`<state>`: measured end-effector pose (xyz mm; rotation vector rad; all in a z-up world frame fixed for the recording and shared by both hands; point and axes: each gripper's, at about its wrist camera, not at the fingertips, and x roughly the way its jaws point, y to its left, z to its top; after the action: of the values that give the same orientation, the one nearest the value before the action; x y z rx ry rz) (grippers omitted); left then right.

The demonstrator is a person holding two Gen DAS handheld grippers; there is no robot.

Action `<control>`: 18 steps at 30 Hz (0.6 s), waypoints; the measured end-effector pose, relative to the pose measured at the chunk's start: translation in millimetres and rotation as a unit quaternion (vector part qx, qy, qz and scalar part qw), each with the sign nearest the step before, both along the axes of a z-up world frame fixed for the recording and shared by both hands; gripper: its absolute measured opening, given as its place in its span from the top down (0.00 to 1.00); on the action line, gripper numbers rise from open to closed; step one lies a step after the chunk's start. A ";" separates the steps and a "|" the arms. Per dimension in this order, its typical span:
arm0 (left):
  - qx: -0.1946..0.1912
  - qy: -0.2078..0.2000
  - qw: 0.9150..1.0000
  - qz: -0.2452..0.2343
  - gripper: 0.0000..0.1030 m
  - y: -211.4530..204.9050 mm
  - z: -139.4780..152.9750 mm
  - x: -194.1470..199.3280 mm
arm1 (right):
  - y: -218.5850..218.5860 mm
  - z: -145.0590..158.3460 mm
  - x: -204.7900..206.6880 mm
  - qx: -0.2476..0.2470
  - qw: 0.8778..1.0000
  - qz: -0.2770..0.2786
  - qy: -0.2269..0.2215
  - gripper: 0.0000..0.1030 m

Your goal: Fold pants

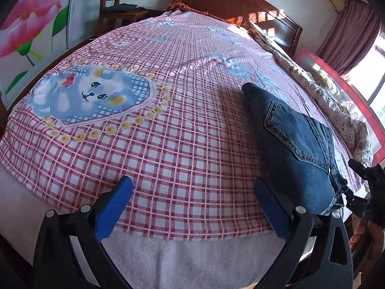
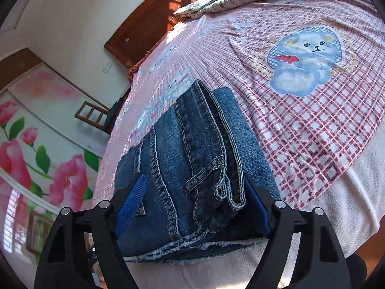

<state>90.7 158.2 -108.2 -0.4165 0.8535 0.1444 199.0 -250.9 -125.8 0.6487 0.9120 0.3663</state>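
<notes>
Blue denim pants [image 1: 293, 142] lie folded into a thick bundle on the pink checked bedsheet [image 1: 182, 149], near the bed's front right. My left gripper [image 1: 192, 187] is open and empty, over bare sheet to the left of the pants. In the right wrist view the folded pants [image 2: 192, 159] fill the middle. My right gripper [image 2: 192, 187] has its blue fingers [image 2: 132, 202] on either side of the bundle's waistband end and holds the folded stack between them. The right gripper's black body shows at the left wrist view's right edge [image 1: 368, 183].
The sheet has a blue bear print [image 1: 91, 94]. A patterned quilt [image 1: 336, 96] lies bunched along the bed's far side. A wooden headboard [image 1: 231, 2], a chair [image 1: 115, 2] and a flowered wardrobe door [image 1: 26, 29] stand beyond the bed.
</notes>
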 end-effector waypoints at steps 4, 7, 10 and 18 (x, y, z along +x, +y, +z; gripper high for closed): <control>0.036 -0.005 0.999 -0.013 0.02 -9.2 -2.9 -0.6 | 15.2 -17.4 13.3 -0.038 0.998 0.022 0.054 0.34; 0.016 -0.014 1.000 -0.015 0.02 -3.3 -2.0 -1.7 | 17.8 -18.4 13.7 -0.049 0.998 0.015 0.048 0.33; 0.000 -0.018 1.000 -0.012 0.02 0.5 -1.4 -2.9 | 22.3 -16.2 19.3 -0.065 0.996 0.020 0.061 0.33; 0.011 -0.011 1.000 -0.019 0.02 -3.6 -0.8 -4.6 | 9.7 -16.1 23.8 -0.004 0.996 0.010 0.088 0.82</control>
<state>86.1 154.6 -109.0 -0.3808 0.8364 0.1137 222.8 -241.2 -141.8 0.6718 1.0885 0.3255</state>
